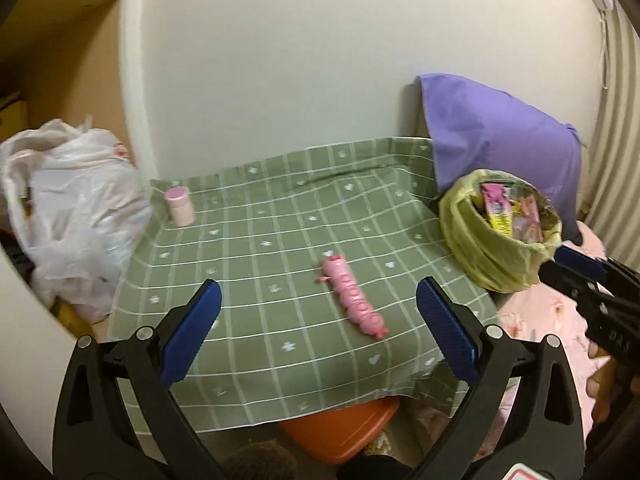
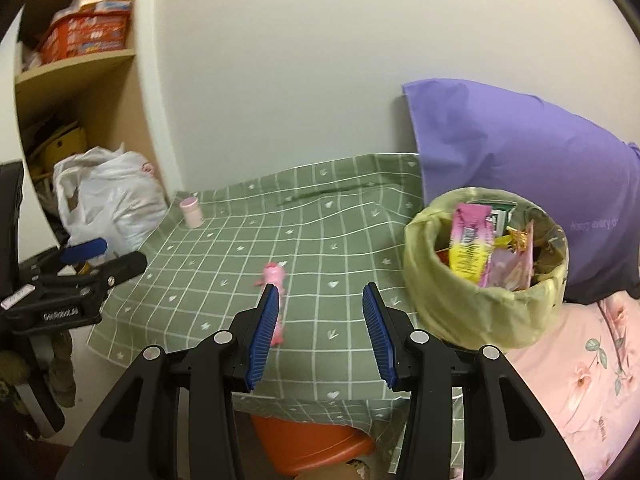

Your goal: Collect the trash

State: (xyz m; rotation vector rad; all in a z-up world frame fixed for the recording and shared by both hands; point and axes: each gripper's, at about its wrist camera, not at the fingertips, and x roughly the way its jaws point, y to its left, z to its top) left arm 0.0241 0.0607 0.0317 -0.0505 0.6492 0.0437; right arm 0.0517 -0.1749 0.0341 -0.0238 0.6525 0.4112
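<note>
Both tools are held above the near edge of the table: the left tool [image 1: 318,312] is spread wide with nothing between its blue pads, and the right tool [image 2: 320,322] is parted and likewise empty. A green checked tablecloth [image 1: 256,240] is draped over the table. At its right edge, a yellow-lined trash bin [image 2: 480,308] is stuffed with wrappers. A pink sausage-shaped wrapper [image 1: 354,300] is seen lying mid-cloth, and a small pink bottle [image 1: 180,205] stands upright at the far left corner.
</note>
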